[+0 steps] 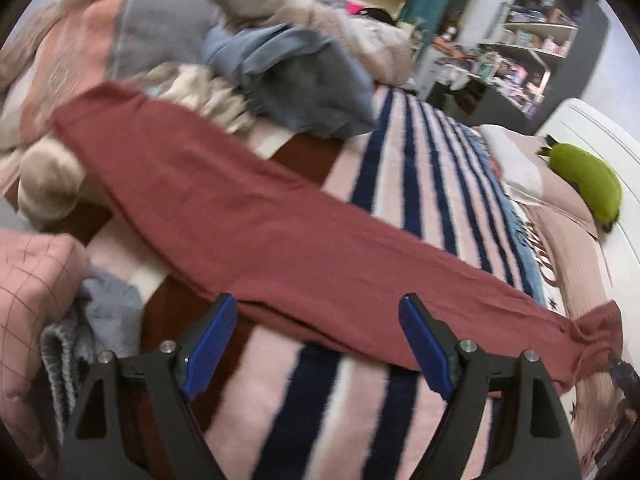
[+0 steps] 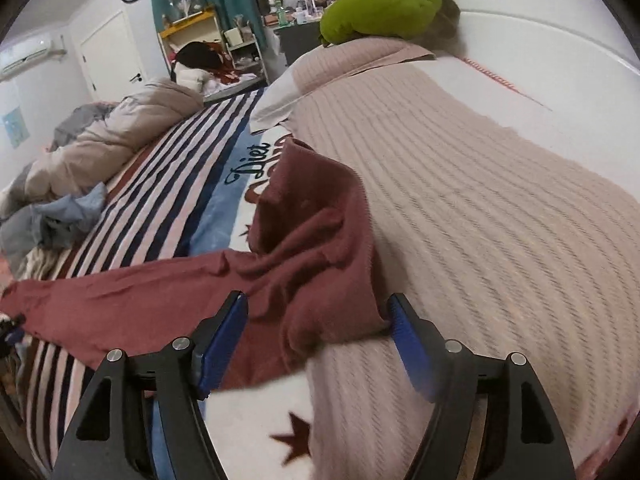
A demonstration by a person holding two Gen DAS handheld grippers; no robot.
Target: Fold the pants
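Pants (image 1: 256,216) lie stretched lengthwise across the striped blanket (image 1: 420,152) on the bed, halved leg on leg; one end bunched. My left tongs (image 1: 316,344) open, empty. My right tongs (image 2: 316,340) open around the bunched end, pads not pressing. Cross folds remain, I judge.

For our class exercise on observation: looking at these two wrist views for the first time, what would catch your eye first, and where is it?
The long dark-red knit pants lie stretched across the pink blanket with navy stripes, one end bunched between the open blue-padded right gripper. The bright green plush cushion sits at the white headboard, and a heap of rumpled grey and blue clothes fills the far side behind the open left gripper.
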